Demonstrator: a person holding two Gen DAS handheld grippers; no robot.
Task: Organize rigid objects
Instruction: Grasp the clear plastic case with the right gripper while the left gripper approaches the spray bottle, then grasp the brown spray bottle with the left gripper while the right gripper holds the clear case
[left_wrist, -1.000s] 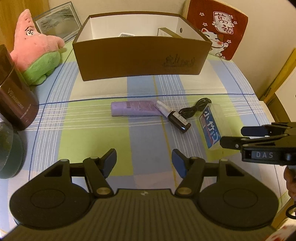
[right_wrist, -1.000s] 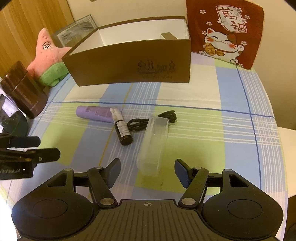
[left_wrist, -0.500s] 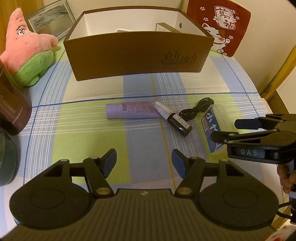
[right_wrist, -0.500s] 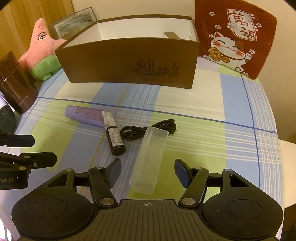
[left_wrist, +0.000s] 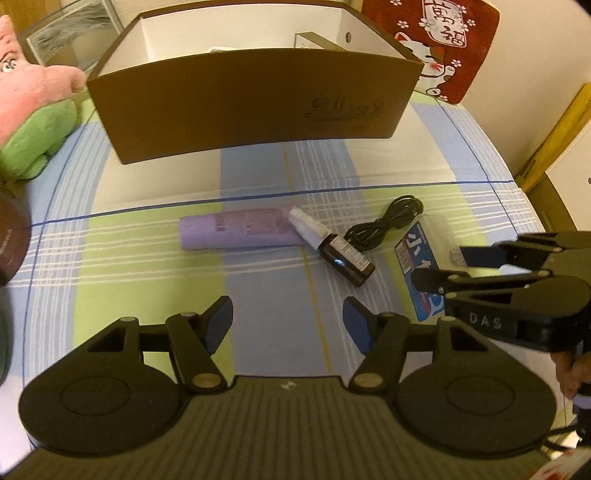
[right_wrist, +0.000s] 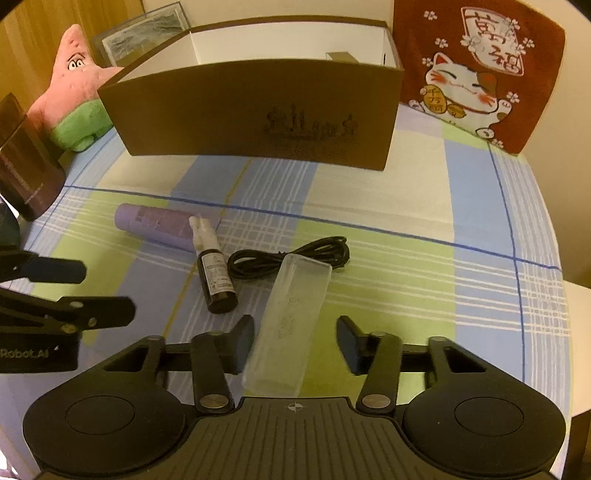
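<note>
The right tongs (right_wrist: 295, 341) stand spread, their pads either side of the near end of the clear plastic case (right_wrist: 288, 325), not yet pressing it; the left pad looks close to touching the case's long wall, the right pad stands apart; the left tongs (left_wrist: 288, 325) are spread too, over bare cloth, holding nothing. The case lies flat on the checked counter (right_wrist: 406, 295), on the near side of the brown box (right_wrist: 258, 122), its far end against the coiled black cable (right_wrist: 291, 254). It looks light, stiff and thin-walled, with smooth sides that may slip or flex under a hard squeeze; taking it across the narrow width, nearer its middle than its end, should keep it from tipping. Just left of the case lies the dark spray bottle (right_wrist: 216, 282), its white nozzle touching the purple tube (right_wrist: 159, 223); both lie between the case and the box, which stands open-topped.
</note>
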